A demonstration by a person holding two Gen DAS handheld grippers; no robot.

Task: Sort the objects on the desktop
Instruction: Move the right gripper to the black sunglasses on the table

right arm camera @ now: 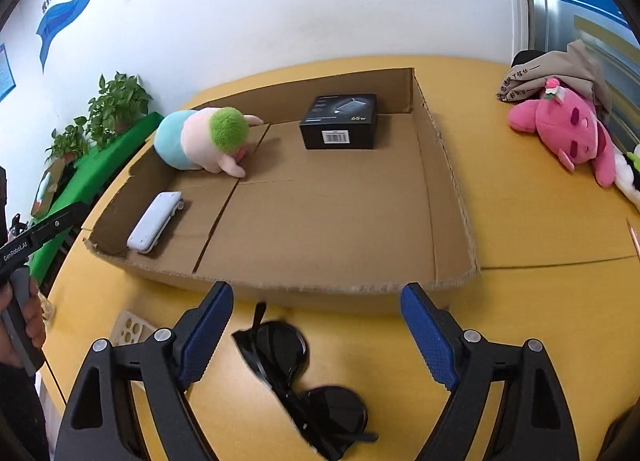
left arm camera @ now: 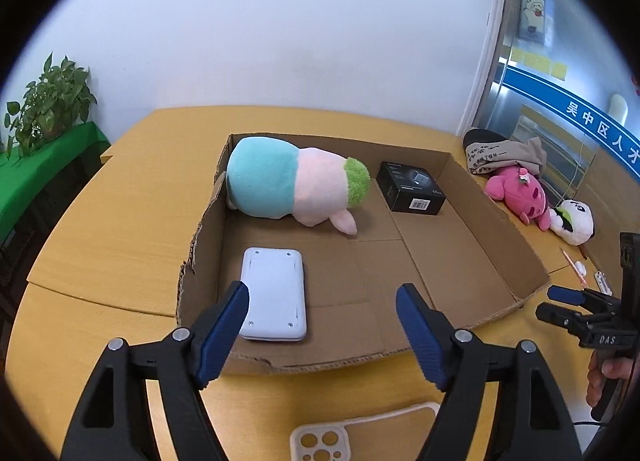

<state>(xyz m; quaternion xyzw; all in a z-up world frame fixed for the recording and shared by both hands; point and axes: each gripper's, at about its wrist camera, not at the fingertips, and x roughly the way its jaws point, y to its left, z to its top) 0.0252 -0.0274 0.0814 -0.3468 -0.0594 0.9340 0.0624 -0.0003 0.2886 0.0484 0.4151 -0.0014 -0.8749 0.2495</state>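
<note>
box floor (right arm camera: 328, 213) open mid-right (plush (right arm camera: 200, 139) blocks left corner).

Both wrist cameras look forward and down from the table's near edge, close over the shared cardboard tray (left arm camera: 472, 189) (right arm camera: 448, 165).

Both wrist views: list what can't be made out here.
- Phone case: left view, cut off by the bottom edge and gripper arms.
- Sunglasses: right view, one temple hidden behind the lenses.
- Black box print: too small to read beyond "65w".
- Panda plush: partly behind the pink plush.
</note>
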